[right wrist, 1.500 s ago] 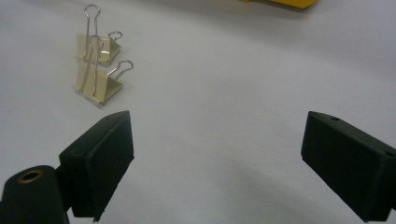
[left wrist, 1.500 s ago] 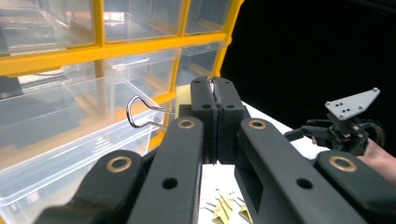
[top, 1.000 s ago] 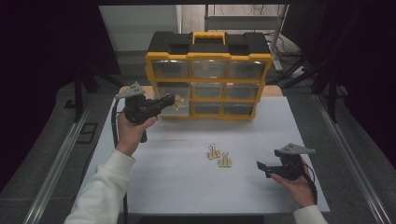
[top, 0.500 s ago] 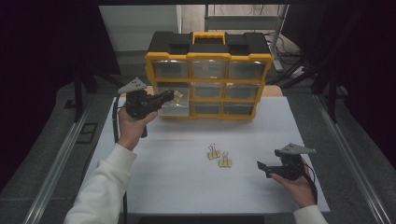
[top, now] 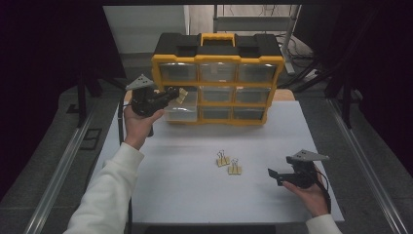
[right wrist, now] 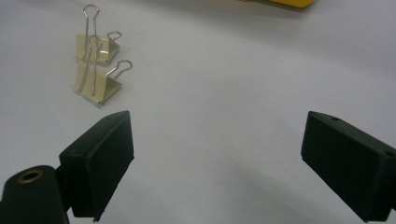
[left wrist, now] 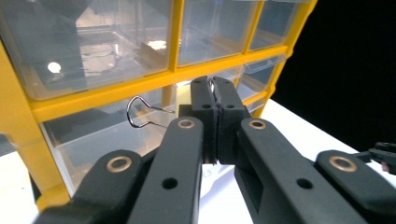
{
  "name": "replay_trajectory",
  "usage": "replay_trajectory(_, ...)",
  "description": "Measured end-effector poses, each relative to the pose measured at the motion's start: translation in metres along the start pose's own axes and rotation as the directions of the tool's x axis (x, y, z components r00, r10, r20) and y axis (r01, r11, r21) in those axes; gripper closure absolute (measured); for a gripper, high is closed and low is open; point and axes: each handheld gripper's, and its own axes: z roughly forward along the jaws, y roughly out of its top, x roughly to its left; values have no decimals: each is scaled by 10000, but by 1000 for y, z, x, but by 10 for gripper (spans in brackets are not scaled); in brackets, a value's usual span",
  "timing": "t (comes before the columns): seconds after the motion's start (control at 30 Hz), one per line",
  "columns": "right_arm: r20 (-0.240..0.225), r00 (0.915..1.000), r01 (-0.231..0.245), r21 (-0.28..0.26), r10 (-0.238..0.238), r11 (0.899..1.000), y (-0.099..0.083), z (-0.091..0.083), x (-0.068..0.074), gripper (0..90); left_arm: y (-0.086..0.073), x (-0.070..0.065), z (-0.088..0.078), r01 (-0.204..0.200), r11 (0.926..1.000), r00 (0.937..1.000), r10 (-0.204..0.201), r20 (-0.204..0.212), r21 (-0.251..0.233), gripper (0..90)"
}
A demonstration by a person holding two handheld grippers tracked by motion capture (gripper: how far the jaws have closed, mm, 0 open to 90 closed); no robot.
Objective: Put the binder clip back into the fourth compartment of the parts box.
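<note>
The left gripper is pinching a clip between fully closed jaws, holding it over the pulled-out drawer of the organizer, evidently for dropping inside; the right gripper is resting wide open and empty low over the desk, pointing toward two clips lying side by side, presumably next in line; compared with a second ago, the left gripper is standing slightly higher and nearer the organizer, the right unchanged.

Two cream binder clips lie side by side at the centre of the white tabletop, while grey floor rails run along both frame edges.
</note>
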Motion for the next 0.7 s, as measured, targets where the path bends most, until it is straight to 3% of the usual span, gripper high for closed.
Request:
replay_trajectory(0.43,-12,10000,-16,13,16,10000,0,0,0,98,3,8,15,137,9994,9984,-119,-560,316,885)
replay_trajectory(0.5,-15,10000,-7,19,7,10000,0,0,0,98,1,8,19,45,9989,9985,-20,-546,456,773)
replay_trajectory(0.53,-21,10000,4,18,-4,10000,0,0,0,98,1,7,20,-83,9988,9977,115,-664,481,631)
replay_trajectory(0.6,-18,10000,1,21,-1,10000,0,0,0,98,1,3,20,-270,9981,9971,308,-696,556,451)
replay_trajectory(0.7,-8,10000,-10,28,10,10000,0,0,0,98,1,-1,18,-356,9978,9985,378,-401,559,331)
